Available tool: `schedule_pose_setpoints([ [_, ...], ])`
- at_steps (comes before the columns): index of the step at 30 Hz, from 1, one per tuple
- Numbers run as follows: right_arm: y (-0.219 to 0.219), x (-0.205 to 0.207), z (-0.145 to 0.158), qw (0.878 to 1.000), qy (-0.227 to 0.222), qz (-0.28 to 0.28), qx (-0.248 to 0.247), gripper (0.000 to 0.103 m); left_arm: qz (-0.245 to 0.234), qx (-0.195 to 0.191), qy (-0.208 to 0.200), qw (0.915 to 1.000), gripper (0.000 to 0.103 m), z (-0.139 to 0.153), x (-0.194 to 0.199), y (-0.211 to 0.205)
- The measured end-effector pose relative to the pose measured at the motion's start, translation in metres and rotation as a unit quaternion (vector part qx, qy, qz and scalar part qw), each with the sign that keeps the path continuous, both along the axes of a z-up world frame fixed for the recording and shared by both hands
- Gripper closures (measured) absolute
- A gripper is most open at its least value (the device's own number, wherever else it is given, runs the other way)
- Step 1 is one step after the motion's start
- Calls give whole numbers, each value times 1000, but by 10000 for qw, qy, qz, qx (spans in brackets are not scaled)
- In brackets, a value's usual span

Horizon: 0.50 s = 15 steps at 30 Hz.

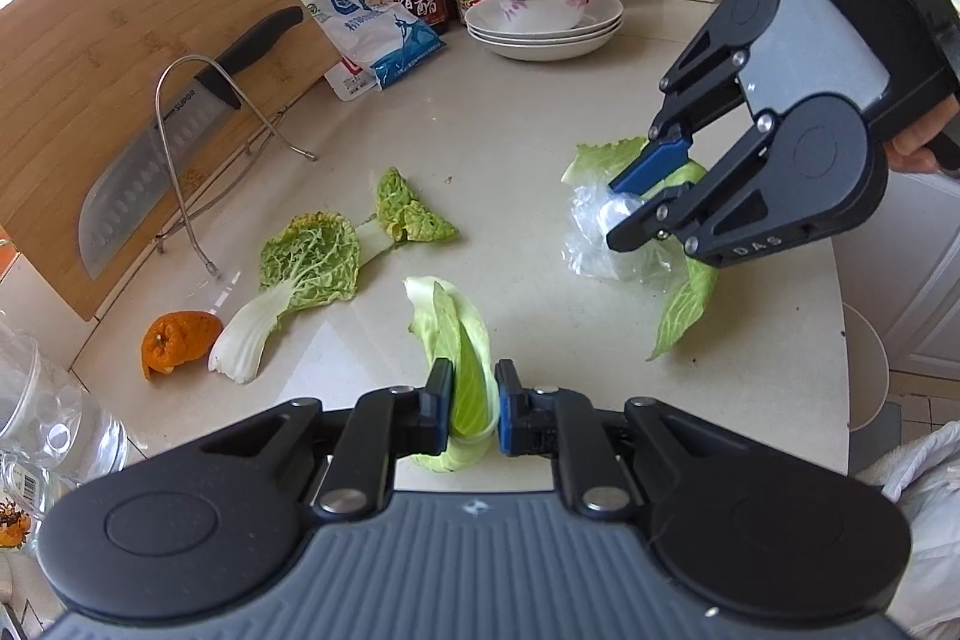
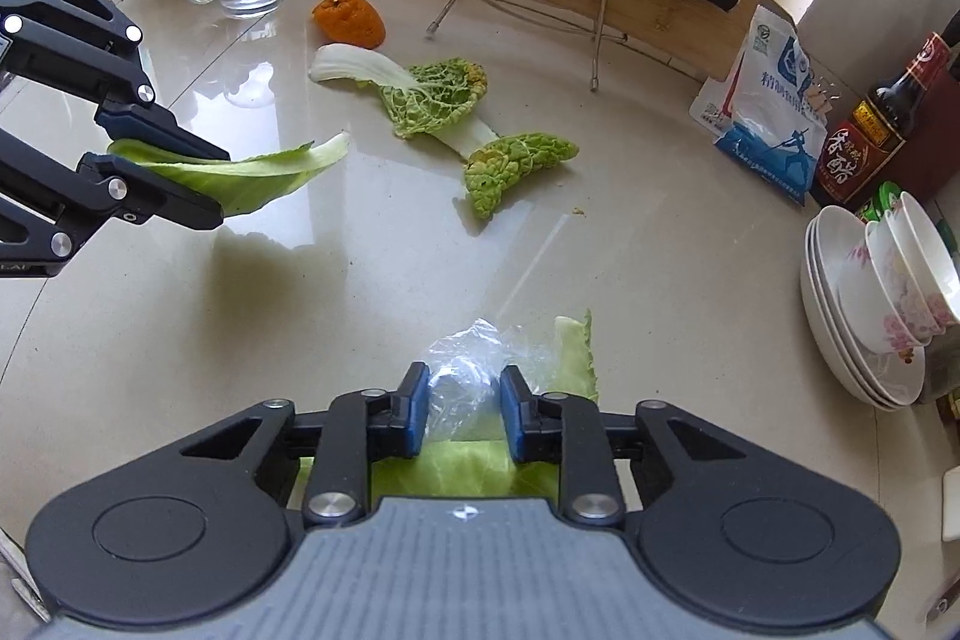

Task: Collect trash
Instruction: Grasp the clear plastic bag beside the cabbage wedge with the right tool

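Right now the left gripper (image 1: 473, 403) is clamped on a pale cabbage leaf (image 1: 462, 340), which sticks out past its fingers and, seen from the right wrist, hangs clear above the counter (image 2: 336, 280). The right gripper (image 2: 462, 412) has its fingers apart on either side of a crumpled piece of clear plastic wrap (image 2: 474, 358) that lies on another cabbage leaf (image 2: 576, 358); they do not look to be squeezing it yet. Farther out on the counter lie two crinkled, yellowing leaves (image 1: 312, 268) and an orange peel (image 1: 174, 340), all untouched, near the cutting board (image 1: 78, 58) with the knife (image 1: 162, 154) leaning on it. So collecting seems early: one piece in hand, a second being taken. Next, the right fingers should close on the thin wrap, which may slip or drag the leaf beneath along.
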State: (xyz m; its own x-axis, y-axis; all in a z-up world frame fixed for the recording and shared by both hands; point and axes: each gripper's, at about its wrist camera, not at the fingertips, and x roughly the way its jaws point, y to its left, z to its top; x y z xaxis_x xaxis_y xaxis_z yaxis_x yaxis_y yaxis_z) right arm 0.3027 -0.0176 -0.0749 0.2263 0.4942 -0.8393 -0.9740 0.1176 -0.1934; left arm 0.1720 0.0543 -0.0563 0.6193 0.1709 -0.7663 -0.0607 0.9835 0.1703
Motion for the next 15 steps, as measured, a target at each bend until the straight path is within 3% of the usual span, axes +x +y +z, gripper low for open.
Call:
schedule_pose_setpoints([
  [7, -13, 1, 42, 9972, 197, -13, 721, 78, -64, 1, 31, 10000, 90, 10, 1, -1],
  [15, -52, -6, 78, 9922, 161, -233, 1215, 78, -348, 8, -60, 9994, 91, 34, 5, -22],
])
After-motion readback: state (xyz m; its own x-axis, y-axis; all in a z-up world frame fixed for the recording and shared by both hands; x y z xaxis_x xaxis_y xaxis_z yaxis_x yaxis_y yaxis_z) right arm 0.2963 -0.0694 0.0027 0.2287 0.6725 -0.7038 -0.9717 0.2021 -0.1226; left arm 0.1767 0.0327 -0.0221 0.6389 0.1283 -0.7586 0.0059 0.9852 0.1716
